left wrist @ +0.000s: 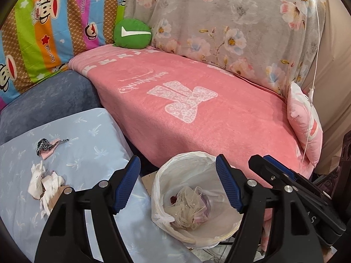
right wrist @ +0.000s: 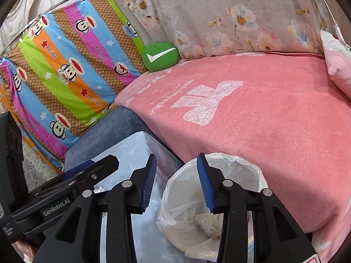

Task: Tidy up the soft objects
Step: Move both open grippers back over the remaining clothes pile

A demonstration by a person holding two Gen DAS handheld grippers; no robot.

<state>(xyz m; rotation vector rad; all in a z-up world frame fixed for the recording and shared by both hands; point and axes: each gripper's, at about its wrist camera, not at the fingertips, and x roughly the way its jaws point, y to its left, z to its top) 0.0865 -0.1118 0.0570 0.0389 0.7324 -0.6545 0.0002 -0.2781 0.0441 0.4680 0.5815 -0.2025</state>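
My left gripper is open and empty, hovering over a bin lined with a white plastic bag; gauzy cream fabric lies inside. My right gripper is also open and empty, just above the same bin, close beside the left one. On the light blue cloth to the left lie crumpled white tissues and a dark braided band on a pink scrap. A green round cushion with a white tick sits in the sofa's back corner. A small pink pillow leans at the right end.
A pink blanket covers the sofa seat. A grey floral sheet hangs behind it, and a striped monkey-print sheet at the left. A blue-grey cushion lies between the seat and the light blue cloth. A thin white cord hangs at right.
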